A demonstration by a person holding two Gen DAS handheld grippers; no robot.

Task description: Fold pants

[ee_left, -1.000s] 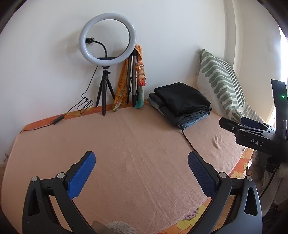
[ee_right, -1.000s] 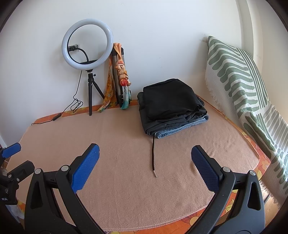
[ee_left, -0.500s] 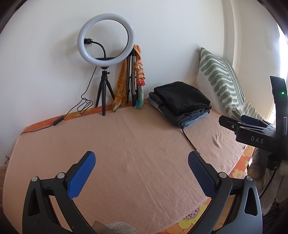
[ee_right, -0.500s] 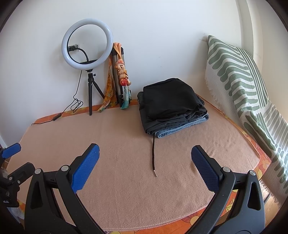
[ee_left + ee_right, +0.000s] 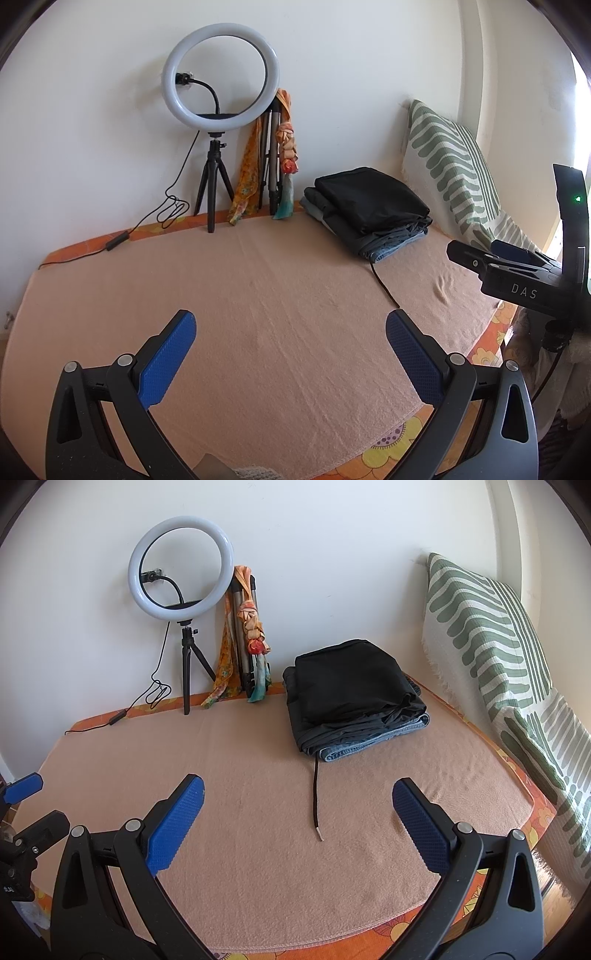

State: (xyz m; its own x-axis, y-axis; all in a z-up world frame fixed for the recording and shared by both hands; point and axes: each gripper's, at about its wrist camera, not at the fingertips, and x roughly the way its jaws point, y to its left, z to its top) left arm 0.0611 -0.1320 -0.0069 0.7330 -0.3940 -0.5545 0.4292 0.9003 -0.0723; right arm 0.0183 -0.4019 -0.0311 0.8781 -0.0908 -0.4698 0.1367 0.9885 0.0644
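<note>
A stack of folded pants (image 5: pixel 354 694), black on top with blue denim underneath, lies at the back right of the peach blanket (image 5: pixel 258 775); it also shows in the left wrist view (image 5: pixel 369 210). A black drawstring (image 5: pixel 316 797) trails from the stack toward me. My left gripper (image 5: pixel 291 350) is open and empty, held above the blanket's front. My right gripper (image 5: pixel 297 819) is open and empty, in front of the stack and apart from it. The right gripper also shows at the right edge of the left wrist view (image 5: pixel 517 269).
A ring light on a tripod (image 5: pixel 181 568) and a folded tripod with an orange scarf (image 5: pixel 245 635) stand against the back wall. A power cable (image 5: pixel 122 716) runs along the back left. A green-striped pillow (image 5: pixel 491 638) leans at the right. The floral mattress edge (image 5: pixel 535 819) borders the blanket.
Both grippers stay open. The left wrist view has shifted very slightly; the right gripper in it has barely moved. The pants stack has not moved.
</note>
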